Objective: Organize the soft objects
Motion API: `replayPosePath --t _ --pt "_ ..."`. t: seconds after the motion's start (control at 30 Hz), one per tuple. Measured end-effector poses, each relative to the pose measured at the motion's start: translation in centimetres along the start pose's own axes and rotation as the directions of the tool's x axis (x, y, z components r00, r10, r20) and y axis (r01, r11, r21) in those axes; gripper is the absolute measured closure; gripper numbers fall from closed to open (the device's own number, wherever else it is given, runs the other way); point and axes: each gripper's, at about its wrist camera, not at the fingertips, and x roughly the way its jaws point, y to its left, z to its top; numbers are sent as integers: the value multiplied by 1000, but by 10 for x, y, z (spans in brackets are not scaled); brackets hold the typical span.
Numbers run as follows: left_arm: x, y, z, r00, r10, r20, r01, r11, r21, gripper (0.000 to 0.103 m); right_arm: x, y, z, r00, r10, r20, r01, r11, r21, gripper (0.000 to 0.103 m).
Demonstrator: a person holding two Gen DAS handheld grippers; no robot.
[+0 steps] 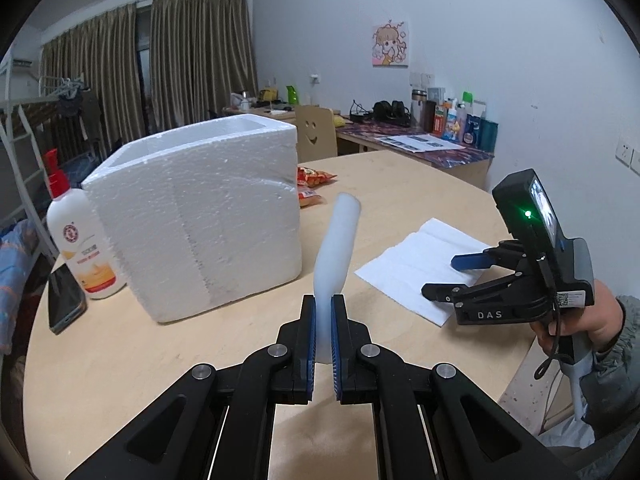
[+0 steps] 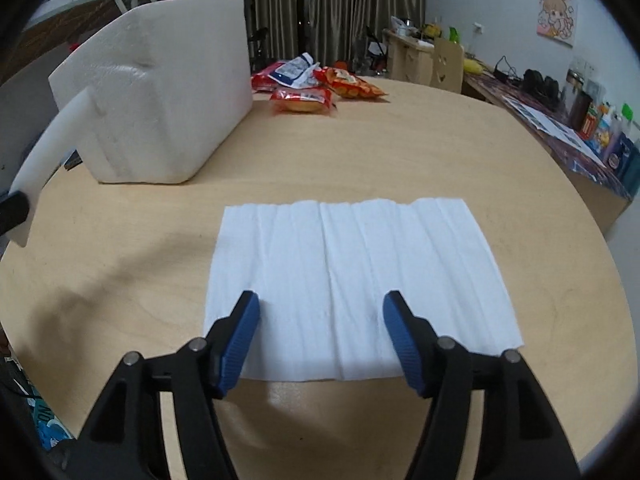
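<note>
My left gripper [image 1: 324, 304] is shut on the lower end of a white foam strip [image 1: 338, 240], which stands up and leans toward the big styrofoam box [image 1: 200, 216]. In the right wrist view the same strip [image 2: 52, 148] shows at the left edge, in front of the box [image 2: 160, 92]. A white paper towel [image 2: 360, 264] lies flat and creased on the round wooden table [image 2: 400, 152]. My right gripper [image 2: 322, 304] is open over the towel's near edge, one finger on each side of its middle and nothing between them. From the left wrist view, the right gripper [image 1: 440, 276] hovers over the towel [image 1: 416, 256].
A lotion bottle with a red pump [image 1: 80, 240] and a phone [image 1: 64, 300] sit left of the box. Several snack packets [image 2: 320, 88] lie behind it. A desk crowded with bottles [image 1: 460, 124] runs along the far wall, with a chair [image 1: 314, 132] beside it.
</note>
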Motion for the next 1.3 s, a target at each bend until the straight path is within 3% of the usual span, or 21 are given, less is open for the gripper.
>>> replayPosePath --t 0.13,0.2,0.27,0.33,0.43,0.67,1.0,1.3 --pt "-11 2 -5 1000 7 12 -7 1000 -5 96 -2 4 -1 1000 -24 3 24 1000 10 36" --pt "-17 1 -6 1000 11 21 -11 1000 0 96 -5 6 -3 1000 -20 10 20 1000 7 46" --pt "-22 -1 -6 999 17 27 -17 1000 -3 96 -7 9 -4 1000 -14 9 14 1000 6 74" --pt "-28 -3 -6 999 15 42 -15 1000 -6 96 -10 11 -5 1000 21 7 -21 1000 17 91" --pt "-35 -5 -5 998 26 63 -25 1000 -12 96 -15 15 -11 998 53 23 -54 998 23 95" --pt "-52 -9 -3 993 61 101 -55 997 -56 96 -54 30 -12 981 120 153 -126 991 34 95" --pt "-86 -18 4 973 134 188 -115 988 -104 96 -134 52 -4 915 196 353 -207 978 -7 95" --pt "-119 -28 5 951 167 259 -142 984 -112 96 -169 61 -5 863 237 447 -245 969 -41 95"
